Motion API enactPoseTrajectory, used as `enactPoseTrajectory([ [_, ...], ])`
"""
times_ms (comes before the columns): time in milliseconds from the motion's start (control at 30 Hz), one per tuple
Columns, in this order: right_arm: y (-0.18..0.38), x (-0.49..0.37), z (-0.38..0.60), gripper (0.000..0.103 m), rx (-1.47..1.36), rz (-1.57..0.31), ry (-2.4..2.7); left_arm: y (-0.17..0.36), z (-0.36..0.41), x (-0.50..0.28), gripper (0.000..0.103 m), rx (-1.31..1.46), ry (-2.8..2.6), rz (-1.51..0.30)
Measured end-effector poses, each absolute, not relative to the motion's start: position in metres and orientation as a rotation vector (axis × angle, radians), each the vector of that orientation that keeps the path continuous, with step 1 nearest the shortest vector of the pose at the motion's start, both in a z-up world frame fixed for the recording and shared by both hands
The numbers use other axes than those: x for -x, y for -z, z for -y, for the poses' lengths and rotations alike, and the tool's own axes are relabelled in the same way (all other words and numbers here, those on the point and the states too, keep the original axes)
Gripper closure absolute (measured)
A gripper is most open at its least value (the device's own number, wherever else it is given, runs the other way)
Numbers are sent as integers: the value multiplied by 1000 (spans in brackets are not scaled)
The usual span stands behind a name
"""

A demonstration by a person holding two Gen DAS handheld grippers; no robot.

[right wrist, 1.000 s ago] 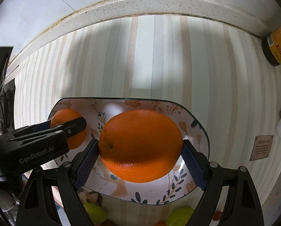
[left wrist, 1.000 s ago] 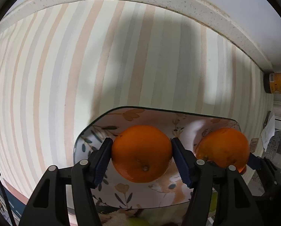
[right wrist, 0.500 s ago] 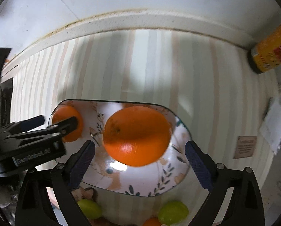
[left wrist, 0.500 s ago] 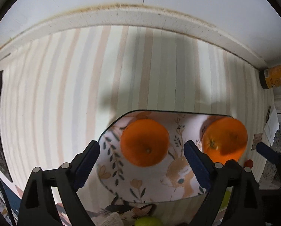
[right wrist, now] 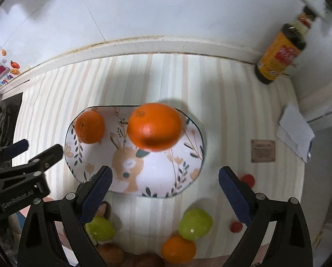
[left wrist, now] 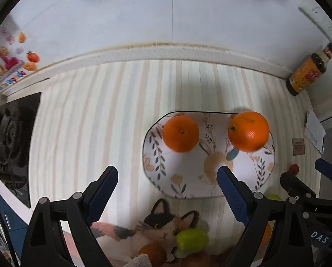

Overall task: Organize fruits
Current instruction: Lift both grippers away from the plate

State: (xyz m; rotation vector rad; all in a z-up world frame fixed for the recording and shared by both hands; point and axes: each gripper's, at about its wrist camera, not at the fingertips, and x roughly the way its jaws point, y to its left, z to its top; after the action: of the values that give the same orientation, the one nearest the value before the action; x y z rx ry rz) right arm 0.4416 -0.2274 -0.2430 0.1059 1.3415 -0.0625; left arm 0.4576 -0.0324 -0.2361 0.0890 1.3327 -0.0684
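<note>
Holding both your left gripper point(left wrist: 167, 188) and right gripper point(right wrist: 165, 188) spread empty, you face two oranges point(right wrist: 155, 126) resting on the plate point(right wrist: 166, 178) ahead.

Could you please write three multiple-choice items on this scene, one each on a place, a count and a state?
1. Where does the sauce bottle stand?
A. on the plate
B. in the far right corner by the wall
C. between the green fruits

2. How many oranges lie on the plate?
A. one
B. two
C. four

3. How are the two hand-held grippers?
A. both open, holding nothing
B. both shut on oranges
C. only the left shut

Key: B, the bottle stands against the wall; B, a small orange and a large orange; A, the left hand-held gripper and right hand-held gripper gape empty.
</note>
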Motion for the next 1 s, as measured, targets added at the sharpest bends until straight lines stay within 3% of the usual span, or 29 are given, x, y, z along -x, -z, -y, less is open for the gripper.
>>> enactPoseTrajectory([
  [1000, 82, -282, 211, 5, -187, -1062, 52, 88, 20, -328, 12, -53, 182, -1094],
])
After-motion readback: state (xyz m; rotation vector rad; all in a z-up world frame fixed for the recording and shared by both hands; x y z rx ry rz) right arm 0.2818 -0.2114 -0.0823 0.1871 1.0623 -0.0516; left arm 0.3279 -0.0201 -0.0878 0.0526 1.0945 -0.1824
